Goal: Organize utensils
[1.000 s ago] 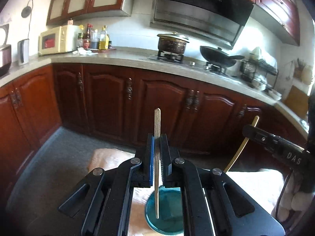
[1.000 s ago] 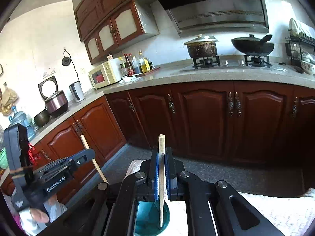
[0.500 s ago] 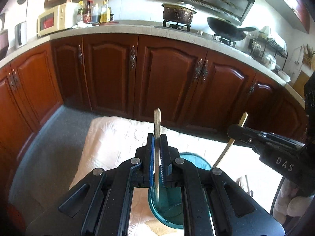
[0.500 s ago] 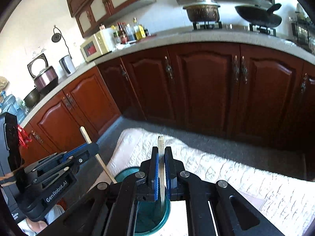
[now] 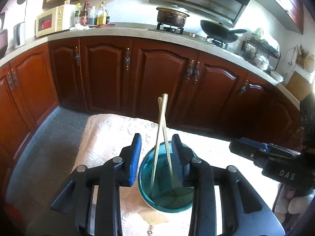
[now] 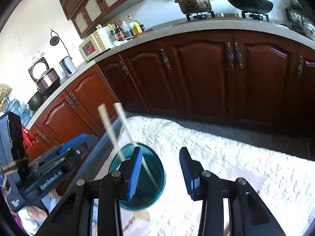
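1. Left gripper [image 5: 157,157]: I read its jaws as spread wide, holding nothing; the blue pads stand one on each side of the cup's mouth. In the right wrist view the same tool [image 6: 65,157] sits at 9 o'clock, beside the cup.

2. Right gripper [image 6: 160,169]: jaws apart, nothing between them. Its left pad overlaps the cup's rim in view; I cannot tell whether it touches. In the left wrist view this tool [image 5: 261,155] lies at 3 o'clock, off to the side of the cup.

3. Teal glass cup [image 5: 167,192]: upright on the tablecloth, at 6 o'clock in the left view, at 7 o'clock in the right view [image 6: 149,192].

4. Two wooden chopsticks [image 5: 162,129]: both stand tips-down inside the cup, free of either gripper. From the left view they cross near their upper ends; from the right view [image 6: 110,125] they lean toward 11 o'clock, side by side, slightly blurred.

5. White embossed tablecloth [image 5: 110,137]: covers the table under the cup.

6. Background, 12 o'clock: dark red cabinet doors [image 5: 110,72], lidded pot [image 5: 172,15] and wok [image 5: 220,32] on the hob, cream microwave [image 5: 52,22] at 10 o'clock.
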The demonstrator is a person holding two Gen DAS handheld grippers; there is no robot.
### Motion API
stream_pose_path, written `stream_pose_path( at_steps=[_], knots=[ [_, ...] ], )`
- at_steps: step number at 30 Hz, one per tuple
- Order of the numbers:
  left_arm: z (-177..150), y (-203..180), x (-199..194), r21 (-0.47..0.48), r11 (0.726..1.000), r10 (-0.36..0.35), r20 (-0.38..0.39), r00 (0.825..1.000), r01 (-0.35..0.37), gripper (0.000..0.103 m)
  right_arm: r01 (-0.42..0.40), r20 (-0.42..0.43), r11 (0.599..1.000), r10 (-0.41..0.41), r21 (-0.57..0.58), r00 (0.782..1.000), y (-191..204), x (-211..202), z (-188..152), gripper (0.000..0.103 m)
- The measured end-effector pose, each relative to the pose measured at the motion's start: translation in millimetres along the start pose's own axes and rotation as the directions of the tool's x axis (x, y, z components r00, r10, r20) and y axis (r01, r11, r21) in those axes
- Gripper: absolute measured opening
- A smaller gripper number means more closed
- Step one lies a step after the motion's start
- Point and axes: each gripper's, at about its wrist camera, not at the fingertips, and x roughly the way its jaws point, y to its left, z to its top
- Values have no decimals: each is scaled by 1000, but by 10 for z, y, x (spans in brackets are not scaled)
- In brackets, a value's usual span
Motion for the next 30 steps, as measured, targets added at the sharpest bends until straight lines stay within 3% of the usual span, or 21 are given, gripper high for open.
stream_pose_path(
  at_steps=[8,17,24,30],
  knots=[
    [-215,-395,-217,63,997,-51,-9,999,52,38,48,21,999,-48,18,999,-84,-363,-338,41],
    [-527,-969,-132,149,981,-111,-77,991,121,38,180,2,983,-180,31,984,-351,-758,-729,41],
    [-722,-1275,2,200,968,-128,-132,983,153,38,263,-49,961,-260,85,964,-767,-898,-1013,41],
    [-872,-1392,153,227,962,-114,-177,978,153,38,299,-135,942,-279,152,951,-1191,-744,-1267,41]
  ],
)
